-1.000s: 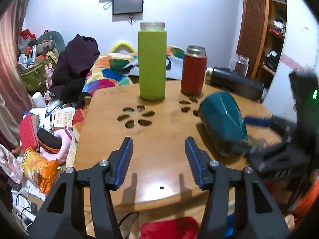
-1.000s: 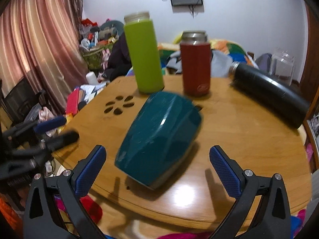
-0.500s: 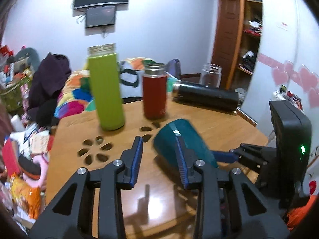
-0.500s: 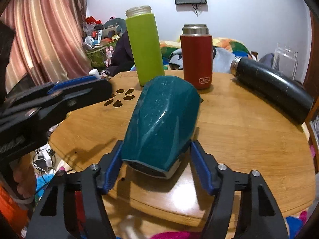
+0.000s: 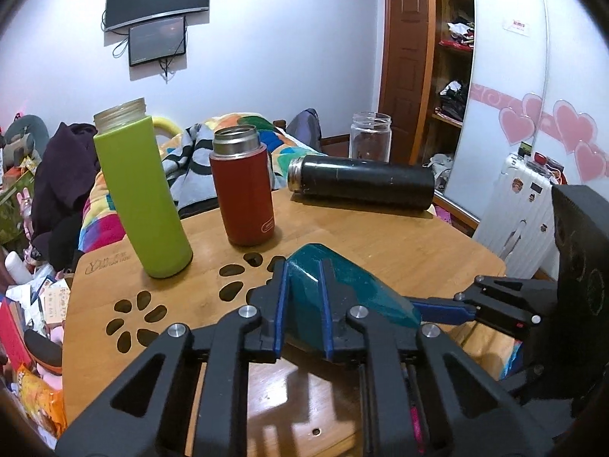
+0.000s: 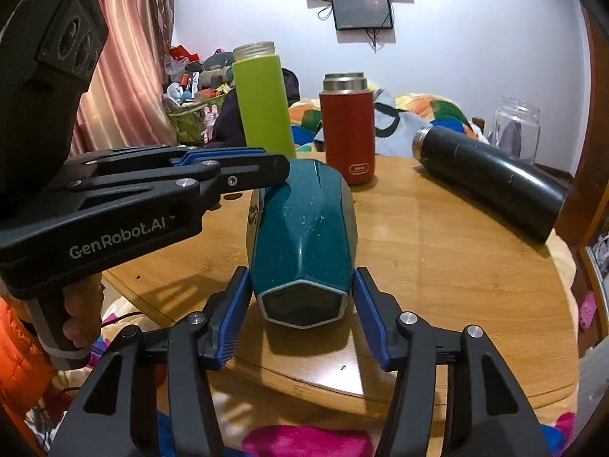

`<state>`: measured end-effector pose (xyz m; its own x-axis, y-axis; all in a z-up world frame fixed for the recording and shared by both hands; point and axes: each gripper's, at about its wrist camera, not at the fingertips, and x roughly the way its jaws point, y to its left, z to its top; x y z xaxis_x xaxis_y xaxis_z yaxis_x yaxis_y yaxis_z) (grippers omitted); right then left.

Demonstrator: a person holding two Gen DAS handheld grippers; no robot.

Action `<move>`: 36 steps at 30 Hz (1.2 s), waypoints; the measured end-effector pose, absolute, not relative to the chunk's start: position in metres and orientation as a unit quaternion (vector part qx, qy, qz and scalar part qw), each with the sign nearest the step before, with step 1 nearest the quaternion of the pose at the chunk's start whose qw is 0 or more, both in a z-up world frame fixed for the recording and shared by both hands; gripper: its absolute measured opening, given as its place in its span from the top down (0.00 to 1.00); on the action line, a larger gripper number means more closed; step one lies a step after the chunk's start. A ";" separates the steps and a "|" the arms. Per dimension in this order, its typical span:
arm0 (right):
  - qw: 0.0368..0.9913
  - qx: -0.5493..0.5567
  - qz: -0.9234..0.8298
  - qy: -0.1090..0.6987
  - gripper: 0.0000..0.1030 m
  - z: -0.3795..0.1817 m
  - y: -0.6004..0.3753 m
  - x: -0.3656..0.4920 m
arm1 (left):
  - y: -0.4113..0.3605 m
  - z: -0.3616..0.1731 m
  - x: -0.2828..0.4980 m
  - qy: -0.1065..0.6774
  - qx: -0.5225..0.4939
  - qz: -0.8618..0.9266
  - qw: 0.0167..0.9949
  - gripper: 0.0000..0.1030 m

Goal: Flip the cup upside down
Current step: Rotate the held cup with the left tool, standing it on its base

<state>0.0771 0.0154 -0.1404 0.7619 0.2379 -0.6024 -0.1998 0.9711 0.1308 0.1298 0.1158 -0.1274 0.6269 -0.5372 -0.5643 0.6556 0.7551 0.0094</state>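
Observation:
A teal faceted cup (image 6: 304,236) lies on its side on the round wooden table (image 6: 437,251), its base toward the right wrist camera. My right gripper (image 6: 300,304) has its blue pads on both sides of the base end. My left gripper (image 5: 302,304) is shut on the cup's far rim (image 5: 304,285). In the right wrist view the left gripper's fingers (image 6: 243,169) reach in from the left to the cup's far end. In the left wrist view the right gripper (image 5: 449,310) comes in from the right to the cup (image 5: 365,293).
A green bottle (image 5: 142,198) and a red flask (image 5: 243,190) stand at the table's far side. A black flask (image 5: 361,182) lies on its side at the far right. A glass jar (image 5: 369,137) is behind it. Flower-shaped cutouts (image 5: 137,320) pierce the table.
My right gripper closed in around the cup's base end. My left gripper swung over from the table's left and closed on the cup's far rim.

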 end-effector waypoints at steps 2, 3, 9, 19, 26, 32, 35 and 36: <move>0.941 0.025 0.115 0.317 0.51 -0.136 0.015 0.072 | 0.116 -0.126 0.129 0.272 0.108 -0.334 0.896 0.86; 0.943 0.020 0.114 0.312 0.51 -0.133 0.015 0.070 | 0.116 -0.126 0.129 0.272 0.107 -0.335 0.896 0.86; 0.950 0.003 0.113 0.290 0.52 -0.122 0.016 0.061 | 0.123 -0.123 0.136 0.278 0.086 -0.342 0.893 0.86; 0.956 -0.008 0.122 0.268 0.53 -0.112 0.022 0.065 | 0.133 -0.123 0.143 0.279 0.074 -0.333 0.898 0.86; 0.955 -0.004 0.128 0.268 0.54 -0.107 0.023 0.083 | 0.141 -0.129 0.153 0.285 0.065 -0.320 0.901 0.86; 0.951 -0.012 0.141 0.275 0.55 -0.109 0.030 0.097 | 0.144 -0.139 0.165 0.306 0.049 -0.324 0.894 0.94; 0.951 -0.011 0.142 0.275 0.55 -0.109 0.030 0.098 | 0.147 -0.143 0.170 0.314 0.036 -0.326 0.891 0.94; 0.951 -0.010 0.142 0.275 0.55 -0.110 0.030 0.098 | 0.147 -0.144 0.171 0.315 0.037 -0.324 0.891 0.94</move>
